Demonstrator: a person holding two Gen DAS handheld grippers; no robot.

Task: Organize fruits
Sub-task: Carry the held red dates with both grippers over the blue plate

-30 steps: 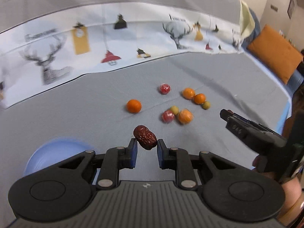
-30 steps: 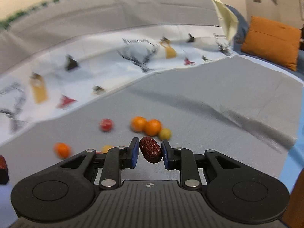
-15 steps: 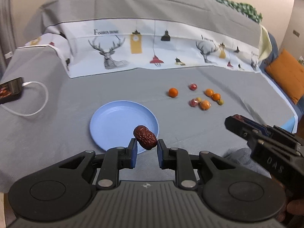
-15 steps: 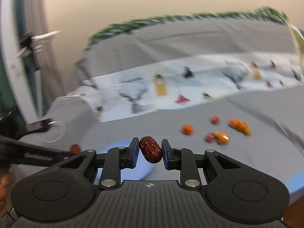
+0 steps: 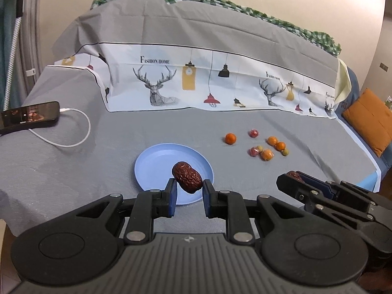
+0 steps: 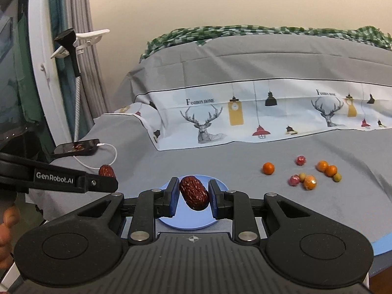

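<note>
My left gripper (image 5: 188,191) is shut on a wrinkled dark red date (image 5: 187,177), held above the near part of an empty light blue plate (image 5: 156,161). In the right wrist view my right gripper (image 6: 192,197) is shut on a second red date (image 6: 194,192), also over the blue plate (image 6: 181,221). Each gripper shows in the other's view: the right one (image 5: 291,177) at the right, the left one (image 6: 107,174) at the left. Several small fruits (image 5: 267,145) lie loose on the grey cloth to the right of the plate: oranges, red ones and green ones.
A phone (image 5: 29,117) on a white cable (image 5: 73,137) lies on the grey cloth at the far left. A printed deer cloth (image 5: 196,85) hangs over the raised back. An orange cushion (image 5: 367,120) sits at the far right. A person's hand (image 6: 6,223) shows at the left edge.
Both grippers pulled back and rose from the fruit pile toward the plate, each keeping its date. The plate has come from the left edge to under the fingers.
</note>
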